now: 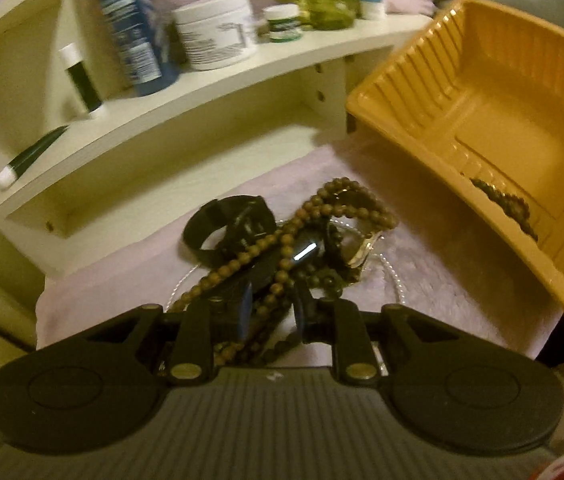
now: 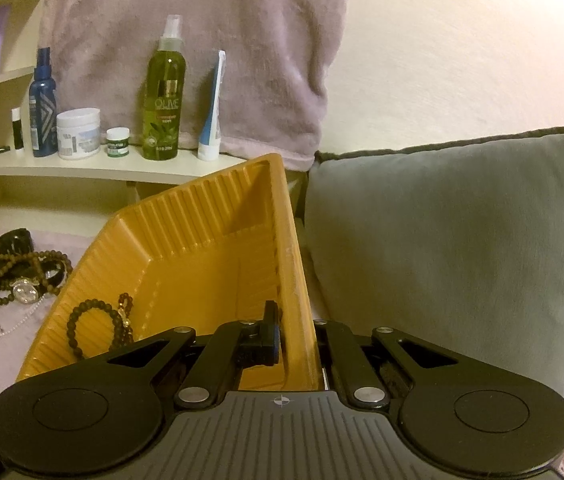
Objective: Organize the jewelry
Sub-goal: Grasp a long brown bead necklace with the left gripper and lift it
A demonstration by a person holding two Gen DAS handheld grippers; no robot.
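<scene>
Right under my left gripper [image 1: 269, 314] lies a tangled heap of brown bead strings, black straps and a silver wristwatch [image 1: 282, 240] on a clear glass plate [image 1: 392, 280] over pale lilac fleece cloth [image 1: 462, 280]. My left jaws stand narrowly apart with bead strands running between them; whether they pinch any I cannot tell. My right gripper [image 2: 296, 336] has its jaws clamped on the rim of a ribbed mustard-yellow plastic tray [image 2: 201, 240], holding it tilted. A dark bead bracelet [image 2: 93, 328] rests inside the tray. Beyond, a cream shelf [image 1: 201, 92] carries bottles and jars.
</scene>
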